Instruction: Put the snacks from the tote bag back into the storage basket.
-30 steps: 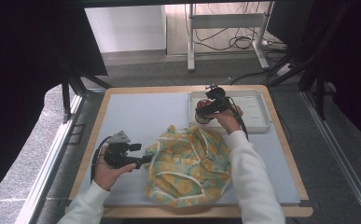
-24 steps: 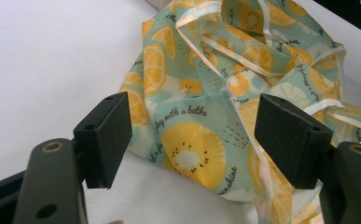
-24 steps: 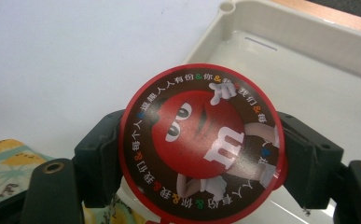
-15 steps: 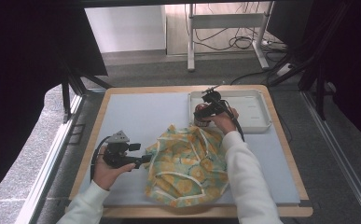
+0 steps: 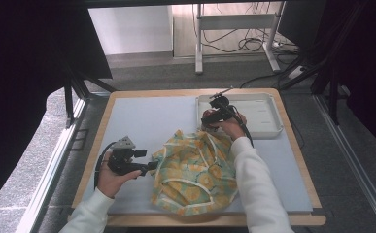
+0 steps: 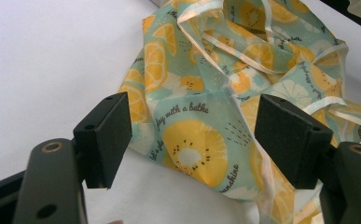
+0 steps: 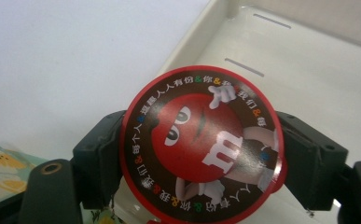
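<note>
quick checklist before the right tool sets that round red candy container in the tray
1. Right tool clamped on round red container: ok.
2. Container above white tray: cannot tell, it sits near the tray's edge.
3. Tray floor bare where seen: ok.
4. Left tool open, lemon-print bag between the jaws, not pinched: ok.
5. Bag lying outside the tray: ok.

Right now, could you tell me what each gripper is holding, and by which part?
Right gripper clamps the round red-lidded candy tub by its sides. Left gripper holds nothing, open around the lemon-print cloth bag.
</note>
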